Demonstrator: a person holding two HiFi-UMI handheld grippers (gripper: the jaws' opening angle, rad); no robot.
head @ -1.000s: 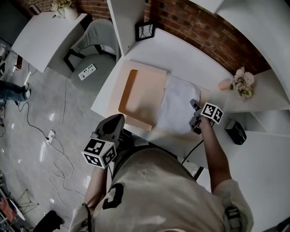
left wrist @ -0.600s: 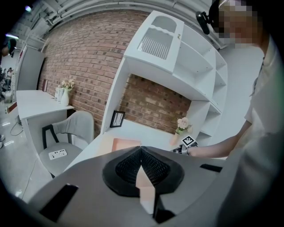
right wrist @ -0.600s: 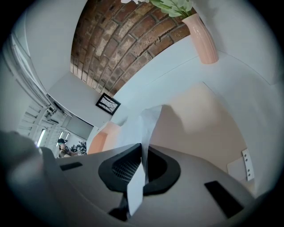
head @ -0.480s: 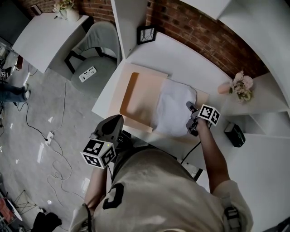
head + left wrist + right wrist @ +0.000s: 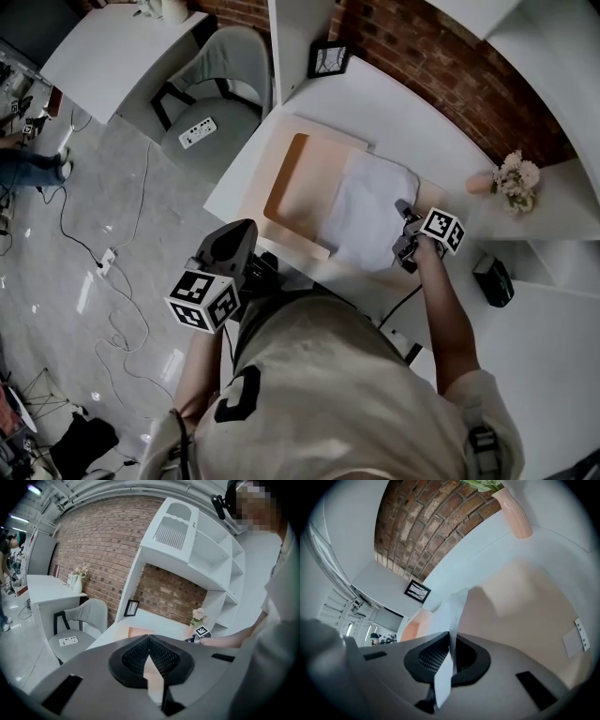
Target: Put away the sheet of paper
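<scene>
Pinching sheet of paper (image 5: pixel 453 607), right tool (image 5: pixel 450 638), left tool (image 5: pixel 149 638) closed

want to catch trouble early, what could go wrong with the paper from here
1. The right claw is shut on only one edge of the sheet of paper; a pull could crease or tear it, or it may slip out.
2. The sheet's far side lies at the tray; dragged, it might snag or buckle on that rim.
3. The left claw is shut, empty and off the desk, so nothing steadies the far side.
</scene>
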